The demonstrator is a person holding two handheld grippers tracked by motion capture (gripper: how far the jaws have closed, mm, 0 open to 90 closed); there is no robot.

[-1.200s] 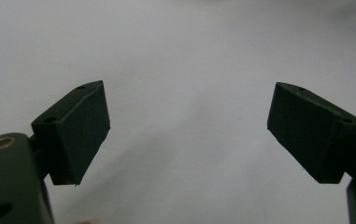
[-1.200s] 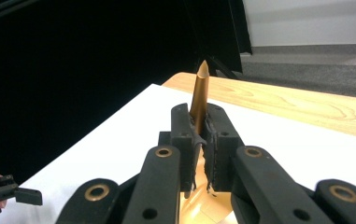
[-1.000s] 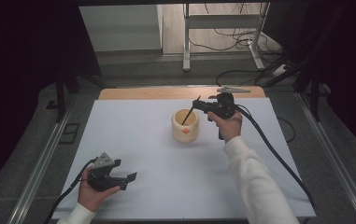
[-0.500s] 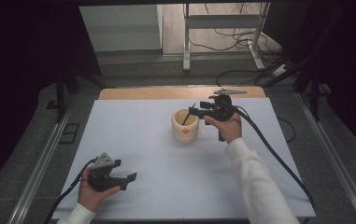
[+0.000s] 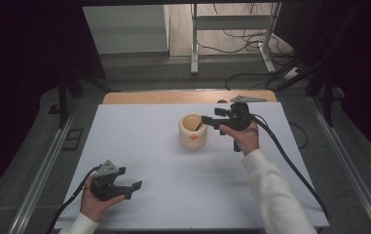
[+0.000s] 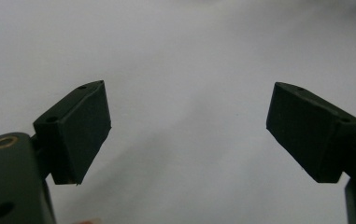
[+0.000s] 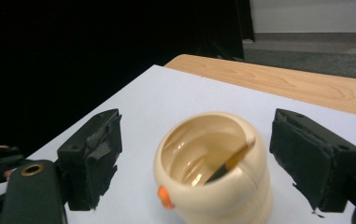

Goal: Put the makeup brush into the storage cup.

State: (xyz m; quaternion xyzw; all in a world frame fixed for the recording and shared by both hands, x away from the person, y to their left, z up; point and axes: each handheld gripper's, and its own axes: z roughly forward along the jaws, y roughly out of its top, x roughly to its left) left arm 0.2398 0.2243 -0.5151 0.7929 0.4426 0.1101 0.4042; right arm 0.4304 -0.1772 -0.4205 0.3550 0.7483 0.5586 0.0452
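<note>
A cream round pot [image 5: 193,130] with an orange dot [image 7: 165,197] stands on the white sheet, a little behind the table's middle. A thin dark stick with a tan end [image 7: 231,161] leans inside it against the rim. My right gripper [image 5: 206,120] hovers at the pot's right rim, pointing left. In the right gripper view it [image 7: 196,116] is open, with one jaw on each side of the pot and nothing touching. My left gripper [image 5: 133,189] rests near the front left, held low over the sheet. It [image 6: 187,86] is open with bare white surface between the jaws.
The white sheet [image 5: 173,195] covers most of the table, and a wooden strip [image 5: 173,97] shows along the far edge. Metal stand legs [image 5: 194,44] and cables lie on the floor behind. Dark rails run along both sides.
My right gripper held the stick tilted above the pot, then lowered it. Now the stick leans inside the pot and the jaws are apart. The left gripper has stayed put.
</note>
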